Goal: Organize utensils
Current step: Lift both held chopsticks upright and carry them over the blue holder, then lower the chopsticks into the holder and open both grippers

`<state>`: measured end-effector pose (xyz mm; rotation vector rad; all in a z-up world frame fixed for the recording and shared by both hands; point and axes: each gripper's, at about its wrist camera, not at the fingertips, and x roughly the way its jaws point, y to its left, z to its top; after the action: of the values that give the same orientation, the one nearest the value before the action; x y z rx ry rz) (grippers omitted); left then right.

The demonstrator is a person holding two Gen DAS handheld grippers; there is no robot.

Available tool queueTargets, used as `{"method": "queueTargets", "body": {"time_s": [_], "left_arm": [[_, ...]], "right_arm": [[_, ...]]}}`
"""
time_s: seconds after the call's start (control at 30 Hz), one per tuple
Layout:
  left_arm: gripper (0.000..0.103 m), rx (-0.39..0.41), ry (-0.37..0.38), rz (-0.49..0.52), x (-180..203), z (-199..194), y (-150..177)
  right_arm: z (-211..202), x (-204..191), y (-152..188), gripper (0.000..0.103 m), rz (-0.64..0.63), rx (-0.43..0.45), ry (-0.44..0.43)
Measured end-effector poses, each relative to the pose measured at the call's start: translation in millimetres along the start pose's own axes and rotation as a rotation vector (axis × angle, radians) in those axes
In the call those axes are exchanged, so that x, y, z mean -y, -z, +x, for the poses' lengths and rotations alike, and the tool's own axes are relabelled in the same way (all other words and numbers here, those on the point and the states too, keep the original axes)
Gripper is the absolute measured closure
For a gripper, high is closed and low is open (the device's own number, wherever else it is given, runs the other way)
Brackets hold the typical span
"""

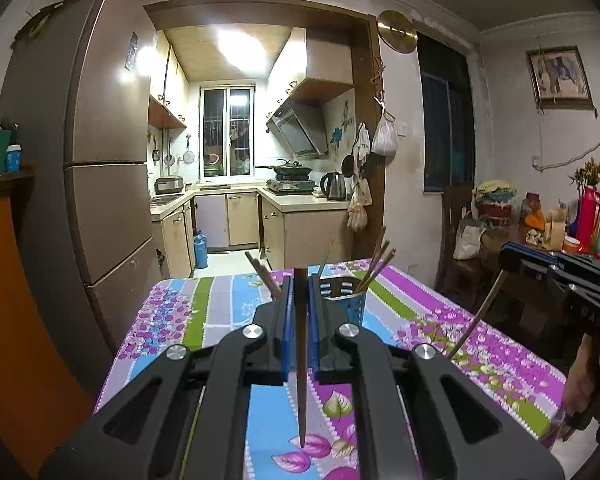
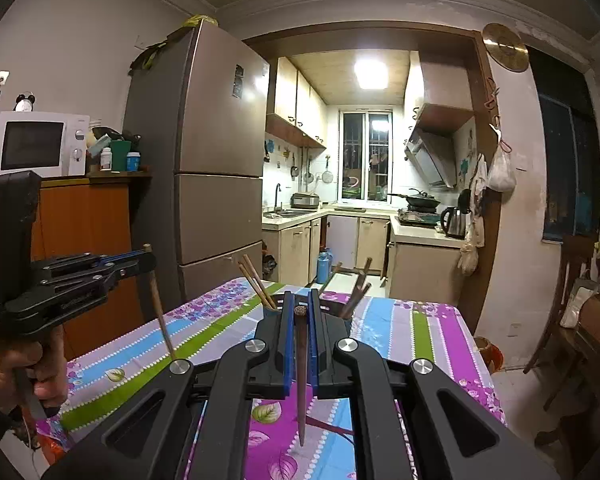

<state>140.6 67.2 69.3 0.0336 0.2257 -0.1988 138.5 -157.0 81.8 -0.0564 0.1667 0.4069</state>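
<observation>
Each claw, left [image 1: 300,300] and right [image 2: 300,312], clamped on an upright chopstick [image 1: 300,360].

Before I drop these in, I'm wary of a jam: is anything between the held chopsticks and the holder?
Nothing visible blocks either chopstick; the utensil holder lies just ahead, with chopsticks already inside it.

A holder [image 1: 342,296] stood on the surface [image 1: 204,316], with chopsticks [image 1: 374,266] leaning in it. Both claws hung above the near part of the surface, the left claw [image 1: 300,292] left of the right claw [image 1: 508,260], each with a chopstick [image 1: 300,360] upright between its fingers. The fridge [image 1: 108,152] stood beyond the surface to the left.
</observation>
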Motion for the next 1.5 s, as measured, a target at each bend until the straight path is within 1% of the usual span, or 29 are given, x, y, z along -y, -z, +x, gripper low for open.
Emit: {"method": "queueTargets", "body": {"time_s": [0.13,0.3,0.5,0.67,0.73,0.87,0.97,1.07,1.17,1.33,1.5], "left_arm": [[0.097,0.016,0.006,-0.009,-1,6,-14],[0.097,0.056,0.018,-0.009,6,15,-45],[0.097,0.106,0.011,-0.021,11,25,-82],[0.097,0.145,-0.003,-0.026,11,38,-114],[0.097,0.157,-0.009,-0.034,9,41,-122],[0.097,0.174,-0.023,-0.058,3,60,-137],[0.097,0.17,-0.031,-0.067,1,75,-139],[0.097,0.162,-0.041,-0.062,0,92,-136],[0.097,0.145,-0.05,-0.057,-1,110,-131],[0.097,0.12,-0.062,-0.072,-8,135,-120],[0.097,0.105,-0.061,-0.072,-11,150,-111]], "right_arm": [[8,-1,-22,0.095,-0.002,-0.006,-0.02],[16,4,-57,0.095,-0.004,0.021,-0.021],[29,20,-101,0.095,-0.002,0.052,-0.014],[50,34,-137,0.095,0.003,0.072,-0.007],[60,38,-149,0.095,0.004,0.078,-0.009],[81,44,-166,0.095,0.001,0.077,-0.005],[103,47,-171,0.095,-0.004,0.063,0.0],[120,51,-168,0.095,-0.001,0.043,0.001],[142,57,-160,0.095,0.013,0.012,-0.002],[167,62,-143,0.095,0.023,-0.026,-0.003],[182,66,-133,0.095,0.031,-0.046,-0.004]]}}
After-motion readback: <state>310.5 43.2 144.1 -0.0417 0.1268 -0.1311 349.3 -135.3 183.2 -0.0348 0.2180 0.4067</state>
